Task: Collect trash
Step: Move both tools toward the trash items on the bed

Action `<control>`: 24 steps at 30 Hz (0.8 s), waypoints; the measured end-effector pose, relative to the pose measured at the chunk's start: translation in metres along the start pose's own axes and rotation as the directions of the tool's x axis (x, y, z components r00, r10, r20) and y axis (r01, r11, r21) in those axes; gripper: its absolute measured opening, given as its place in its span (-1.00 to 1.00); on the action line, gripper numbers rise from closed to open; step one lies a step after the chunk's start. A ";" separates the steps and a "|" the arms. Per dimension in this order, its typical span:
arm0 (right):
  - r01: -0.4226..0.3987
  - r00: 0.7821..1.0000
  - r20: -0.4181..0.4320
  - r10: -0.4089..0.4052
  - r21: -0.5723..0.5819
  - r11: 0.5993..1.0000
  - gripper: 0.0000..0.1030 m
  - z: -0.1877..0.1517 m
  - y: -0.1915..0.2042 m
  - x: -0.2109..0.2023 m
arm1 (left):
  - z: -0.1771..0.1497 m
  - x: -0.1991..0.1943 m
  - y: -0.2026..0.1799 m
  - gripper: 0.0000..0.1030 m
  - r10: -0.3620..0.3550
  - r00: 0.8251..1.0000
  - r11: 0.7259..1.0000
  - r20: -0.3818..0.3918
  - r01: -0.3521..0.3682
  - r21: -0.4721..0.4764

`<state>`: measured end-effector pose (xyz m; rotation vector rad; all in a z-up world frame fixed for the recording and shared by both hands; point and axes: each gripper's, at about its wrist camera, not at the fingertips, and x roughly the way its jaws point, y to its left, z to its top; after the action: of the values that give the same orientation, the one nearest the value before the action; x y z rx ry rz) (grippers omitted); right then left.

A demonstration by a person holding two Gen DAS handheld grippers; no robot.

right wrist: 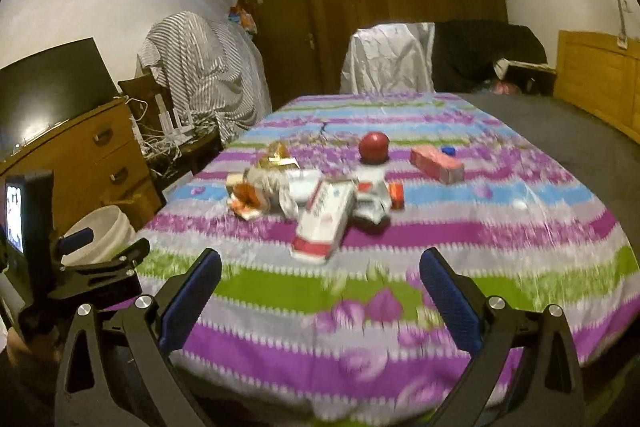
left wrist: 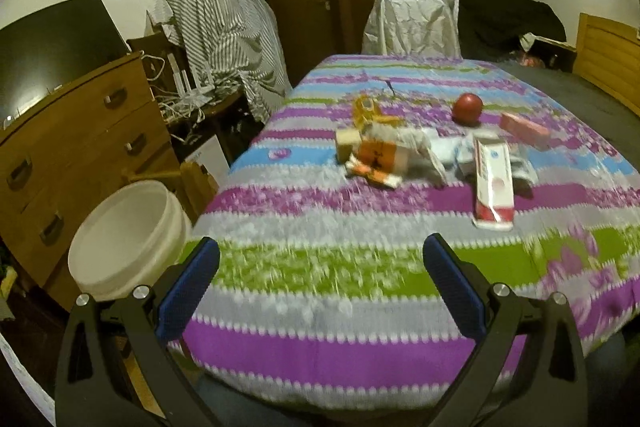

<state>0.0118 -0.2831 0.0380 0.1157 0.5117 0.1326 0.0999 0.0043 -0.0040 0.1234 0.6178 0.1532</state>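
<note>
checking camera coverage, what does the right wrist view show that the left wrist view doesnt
Only the right wrist view shows the left hand-held gripper from the side, at its left edge, and a small blue cap behind the pink box.

Only the left wrist view shows the white bucket nearly whole; the right wrist view catches only part of it.

Both show the striped cloth, the trash pile, the red-and-white carton and the red apple.

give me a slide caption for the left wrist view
Open left gripper hovers over the striped tablecloth, facing scattered trash boxes and a red apple, white bucket beside the table.
</note>
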 end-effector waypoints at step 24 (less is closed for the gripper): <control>0.025 1.000 0.003 -0.026 0.096 0.995 0.93 0.003 -0.002 0.028 | 0.014 0.029 -0.013 0.91 0.070 0.997 0.997 -0.013 -0.069 0.041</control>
<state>0.0382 -0.2811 0.0271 0.2031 0.5157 0.0827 0.1330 -0.0041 -0.0115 0.1833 0.6313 0.2093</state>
